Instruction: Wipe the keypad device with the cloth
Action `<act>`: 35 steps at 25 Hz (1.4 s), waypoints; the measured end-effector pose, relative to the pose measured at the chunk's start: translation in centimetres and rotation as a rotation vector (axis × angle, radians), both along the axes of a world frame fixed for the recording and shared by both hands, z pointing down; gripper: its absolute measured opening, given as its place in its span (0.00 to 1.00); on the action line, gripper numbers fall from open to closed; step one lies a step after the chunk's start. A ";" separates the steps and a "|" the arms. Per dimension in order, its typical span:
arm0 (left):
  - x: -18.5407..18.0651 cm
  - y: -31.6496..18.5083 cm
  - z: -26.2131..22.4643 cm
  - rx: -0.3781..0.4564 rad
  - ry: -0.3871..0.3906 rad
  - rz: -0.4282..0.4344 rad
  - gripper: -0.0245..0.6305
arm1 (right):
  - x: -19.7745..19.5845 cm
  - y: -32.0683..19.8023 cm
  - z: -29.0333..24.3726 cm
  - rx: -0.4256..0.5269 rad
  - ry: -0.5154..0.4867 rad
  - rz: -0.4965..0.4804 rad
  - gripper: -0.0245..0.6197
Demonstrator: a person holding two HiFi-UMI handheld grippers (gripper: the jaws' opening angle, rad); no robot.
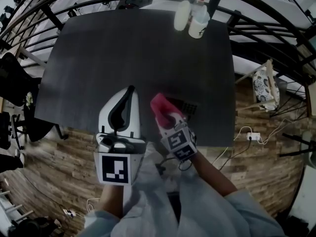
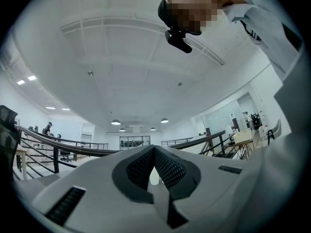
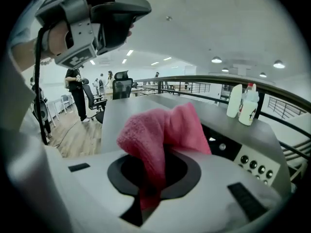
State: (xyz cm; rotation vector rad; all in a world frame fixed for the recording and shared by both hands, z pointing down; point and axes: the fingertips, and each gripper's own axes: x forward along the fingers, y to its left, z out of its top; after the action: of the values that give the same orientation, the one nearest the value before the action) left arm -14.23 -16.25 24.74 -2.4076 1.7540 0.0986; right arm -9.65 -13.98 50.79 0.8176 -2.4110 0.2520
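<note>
Keypad device (image 1: 187, 107) on desk (image 1: 123, 48) at near edge, R of centre. Cloth (image 1: 159, 104) sits in right gripper (image 1: 164, 115) jaws, at device's L end; contact w/ device can't tell. Left gripper (image 1: 129, 90) just L of it, over near desk edge. Two bottles (image 1: 191, 18) side by side at far edge, R side, well behind device. Power strip (image 1: 252, 136) on floor R of desk.

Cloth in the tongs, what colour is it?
The cloth is pink, best seen in the right gripper view.
</note>
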 end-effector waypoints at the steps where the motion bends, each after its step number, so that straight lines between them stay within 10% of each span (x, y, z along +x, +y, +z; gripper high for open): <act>1: -0.1 0.0 0.1 -0.003 0.002 0.000 0.04 | 0.1 0.4 0.6 -0.015 0.007 -0.003 0.10; 18: 2.0 -1.0 0.7 -0.010 0.010 0.075 0.04 | 7.6 3.6 1.3 -0.091 -0.010 0.159 0.10; 35: 4.8 -1.6 0.0 0.014 -0.008 0.124 0.04 | 13.4 -2.6 -11.8 0.282 -0.171 0.410 0.10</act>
State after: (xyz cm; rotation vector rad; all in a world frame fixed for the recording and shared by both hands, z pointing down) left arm -9.44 -17.80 24.75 -2.5025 1.5940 0.1157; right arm 3.71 -16.60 39.01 1.4759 -2.4476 0.1428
